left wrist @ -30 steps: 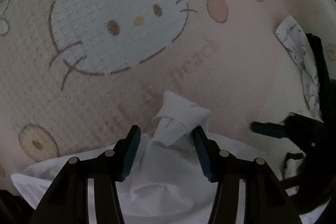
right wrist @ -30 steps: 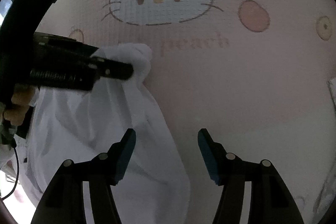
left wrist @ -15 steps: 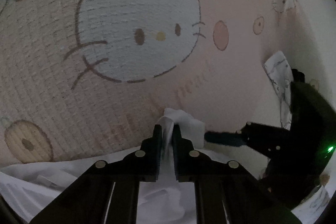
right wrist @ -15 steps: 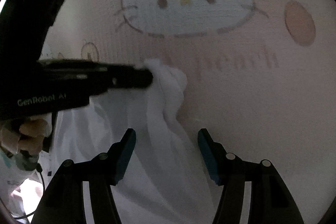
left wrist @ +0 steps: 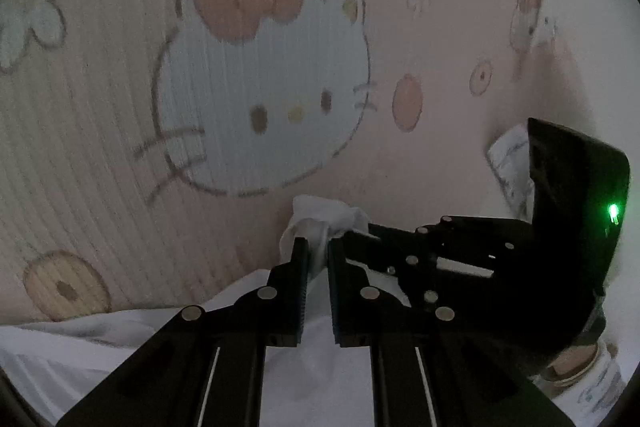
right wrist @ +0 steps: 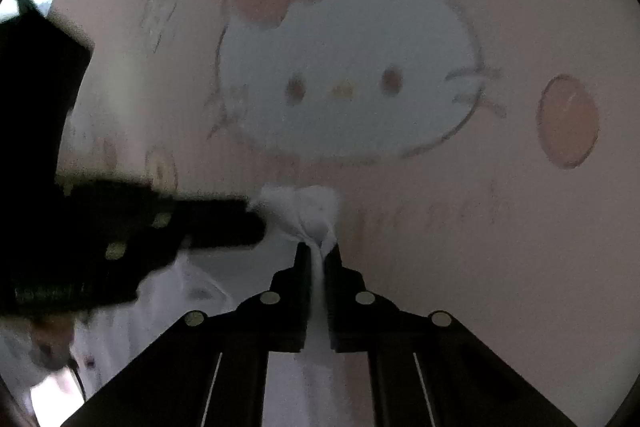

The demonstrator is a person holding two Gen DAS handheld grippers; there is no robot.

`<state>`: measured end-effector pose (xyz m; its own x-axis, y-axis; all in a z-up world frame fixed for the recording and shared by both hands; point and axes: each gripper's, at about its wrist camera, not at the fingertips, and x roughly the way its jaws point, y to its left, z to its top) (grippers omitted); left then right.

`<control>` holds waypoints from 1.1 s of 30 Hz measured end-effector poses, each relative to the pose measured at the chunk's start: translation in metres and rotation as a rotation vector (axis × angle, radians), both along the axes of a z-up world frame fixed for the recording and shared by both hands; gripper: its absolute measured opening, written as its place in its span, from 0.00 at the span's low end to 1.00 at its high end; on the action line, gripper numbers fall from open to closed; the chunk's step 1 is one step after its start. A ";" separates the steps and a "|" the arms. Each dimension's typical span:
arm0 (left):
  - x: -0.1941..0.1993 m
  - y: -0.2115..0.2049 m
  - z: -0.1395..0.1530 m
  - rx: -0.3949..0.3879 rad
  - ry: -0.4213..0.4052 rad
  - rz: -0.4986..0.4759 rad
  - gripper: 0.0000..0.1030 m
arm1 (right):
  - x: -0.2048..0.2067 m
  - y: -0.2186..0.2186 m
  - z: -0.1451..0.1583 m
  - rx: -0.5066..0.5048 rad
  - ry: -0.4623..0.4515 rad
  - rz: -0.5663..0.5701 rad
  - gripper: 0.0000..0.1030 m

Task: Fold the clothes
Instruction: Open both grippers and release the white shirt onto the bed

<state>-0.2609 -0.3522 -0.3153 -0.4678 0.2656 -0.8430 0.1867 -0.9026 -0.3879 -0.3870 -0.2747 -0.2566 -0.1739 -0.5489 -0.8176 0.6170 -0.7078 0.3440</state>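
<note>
White cloth, a garment (left wrist: 320, 367), lies on a pink cartoon-cat blanket (left wrist: 120, 147), its length running from the bunched tip back toward both cameras. The left tongs (left wrist: 317, 247) are clenched on that raised tip. The right tongs (right wrist: 318, 253) have just snapped closed on the same bunch from the side, just beside the left ones.

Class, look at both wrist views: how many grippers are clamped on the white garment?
2. The left gripper and the right gripper pinch the same bunched tip of the white garment, side by side, over the pink blanket.
</note>
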 end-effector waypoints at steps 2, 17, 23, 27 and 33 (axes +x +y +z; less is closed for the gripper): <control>-0.004 -0.002 0.005 -0.002 0.019 0.011 0.08 | -0.010 -0.001 0.011 -0.013 0.016 -0.025 0.03; -0.009 -0.001 0.006 0.048 -0.092 0.040 0.12 | -0.027 0.020 0.051 0.081 0.044 -0.053 0.12; -0.004 -0.001 0.001 0.141 -0.129 0.098 0.59 | 0.009 0.089 0.038 0.148 0.001 -0.128 0.71; 0.013 -0.003 0.009 0.194 -0.136 0.102 0.59 | 0.023 0.124 0.037 0.114 -0.049 -0.158 0.71; 0.022 0.013 0.012 0.111 -0.155 0.115 0.59 | 0.065 0.135 0.029 0.152 -0.092 -0.209 0.71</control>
<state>-0.2393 -0.3392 -0.3030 -0.3674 0.3130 -0.8758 0.3515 -0.8251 -0.4424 -0.3221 -0.1402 -0.2271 -0.1919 -0.3788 -0.9053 0.4234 -0.8642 0.2718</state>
